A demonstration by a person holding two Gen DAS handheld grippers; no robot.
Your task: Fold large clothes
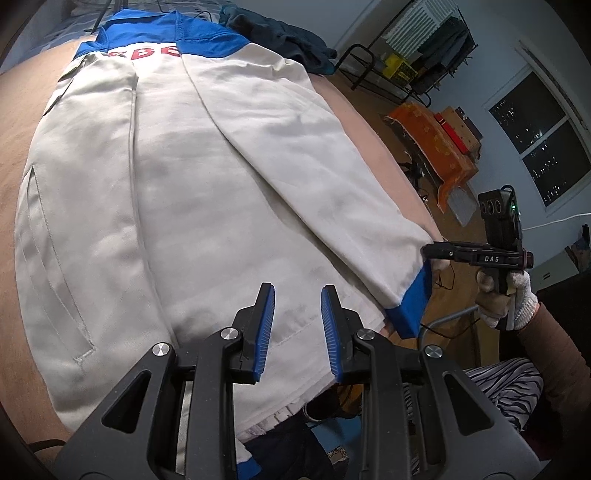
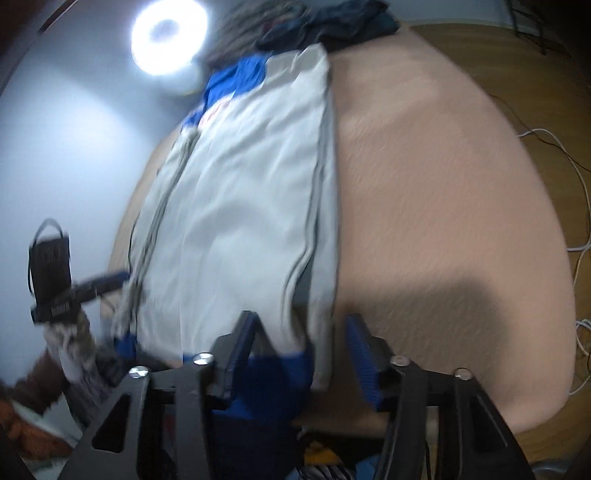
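Note:
A white jacket with blue shoulders, blue cuffs and red letters lies flat on a tan bed. Its right sleeve is folded diagonally across the body, and the blue cuff hangs at the near bed edge. My left gripper is open and empty just above the jacket's hem. My right gripper is open, with the blue cuff beside its left finger. In the left wrist view the right gripper sits at the cuff. The right wrist view is blurred.
A dark pile of clothes lies at the far end of the bed. An orange-covered piece of furniture and a black rack stand on the floor to the right. Cables lie on the floor. Striped cloth is near me.

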